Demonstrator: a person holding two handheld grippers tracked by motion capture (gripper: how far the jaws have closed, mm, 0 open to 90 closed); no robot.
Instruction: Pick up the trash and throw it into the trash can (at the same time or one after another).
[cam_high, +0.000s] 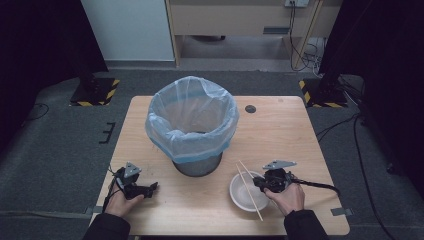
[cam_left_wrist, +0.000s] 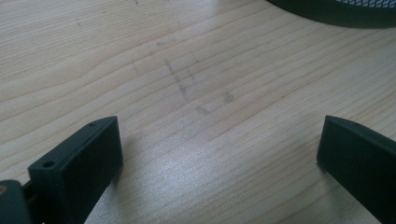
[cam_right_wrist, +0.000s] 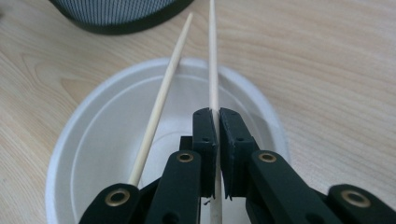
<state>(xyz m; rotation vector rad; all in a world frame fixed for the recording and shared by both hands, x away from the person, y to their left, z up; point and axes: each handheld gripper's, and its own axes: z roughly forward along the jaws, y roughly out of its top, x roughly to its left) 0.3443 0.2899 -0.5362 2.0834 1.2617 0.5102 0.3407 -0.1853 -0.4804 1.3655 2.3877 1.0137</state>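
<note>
Light falls from overhead onto the pale wooden table (cam_high: 280, 125), while the room's far corners sink into near black. The high view is soft and grainy, its edges bowed slightly. In the left gripper view a dull sheen spreads over the wood near the bottom edge, with soft shadows under the jaws. The right gripper view blurs close up.

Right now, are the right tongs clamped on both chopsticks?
No, the right tongs pinch one chopstick; the other chopstick lies free across the bowl.

Two chopsticks (cam_high: 248, 189), one white bowl (cam_high: 239, 196), one lined bin (cam_high: 191, 124), two hand-held grippers (cam_high: 150, 189).
</note>
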